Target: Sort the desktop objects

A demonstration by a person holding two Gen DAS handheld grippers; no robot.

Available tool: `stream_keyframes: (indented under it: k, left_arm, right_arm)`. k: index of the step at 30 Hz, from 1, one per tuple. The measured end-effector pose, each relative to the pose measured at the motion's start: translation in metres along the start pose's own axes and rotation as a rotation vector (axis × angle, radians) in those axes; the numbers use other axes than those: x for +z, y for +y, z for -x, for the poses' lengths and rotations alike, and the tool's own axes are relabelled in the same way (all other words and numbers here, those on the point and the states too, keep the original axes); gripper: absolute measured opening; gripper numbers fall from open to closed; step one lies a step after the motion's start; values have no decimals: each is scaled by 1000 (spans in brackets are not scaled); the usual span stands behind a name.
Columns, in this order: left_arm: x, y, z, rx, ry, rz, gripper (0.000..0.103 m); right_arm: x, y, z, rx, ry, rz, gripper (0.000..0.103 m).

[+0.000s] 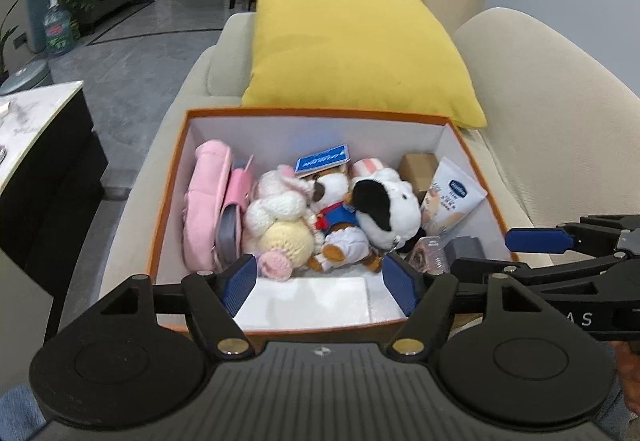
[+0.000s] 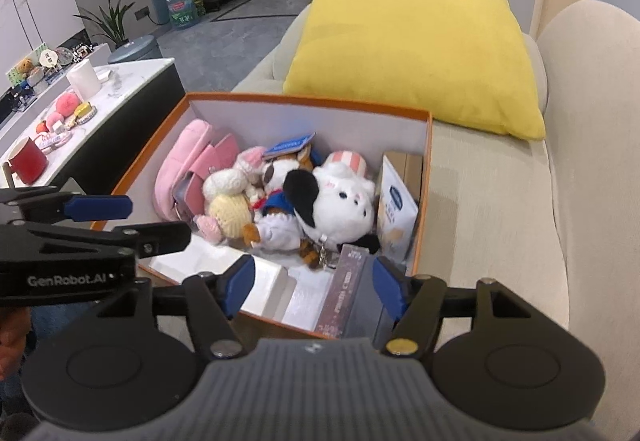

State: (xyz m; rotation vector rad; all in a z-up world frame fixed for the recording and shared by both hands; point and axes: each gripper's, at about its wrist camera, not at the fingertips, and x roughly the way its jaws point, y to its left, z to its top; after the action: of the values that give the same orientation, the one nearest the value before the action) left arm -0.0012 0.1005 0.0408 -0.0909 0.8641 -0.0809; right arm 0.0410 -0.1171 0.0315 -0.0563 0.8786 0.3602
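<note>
Both claws hang released and empty over the near rim of the orange box (image 1: 168,201) on the sofa; the left gripper (image 1: 320,281) faces the plush toys (image 1: 352,209) straight ahead and below, the right gripper (image 2: 316,285) the dark carton (image 2: 344,289); the table clutter (image 2: 60,117) lies well apart to the left; the box floor is mostly hidden.

Left tool (image 1: 320,283) and right tool (image 2: 314,287) both angle downward side by side, jaws spread wide, nothing held.
</note>
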Motion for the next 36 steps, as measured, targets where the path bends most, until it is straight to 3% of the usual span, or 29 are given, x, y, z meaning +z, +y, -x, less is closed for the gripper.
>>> stream_keyframes:
  k: [14, 36]
  left_arm:
    - [-17, 12, -8, 24, 68, 25, 83]
    - [-21, -1, -13, 45, 75, -12, 83]
  right_arm:
    - [-9, 12, -9, 14, 41, 16, 69]
    - [-19, 6, -19, 24, 71, 2, 72]
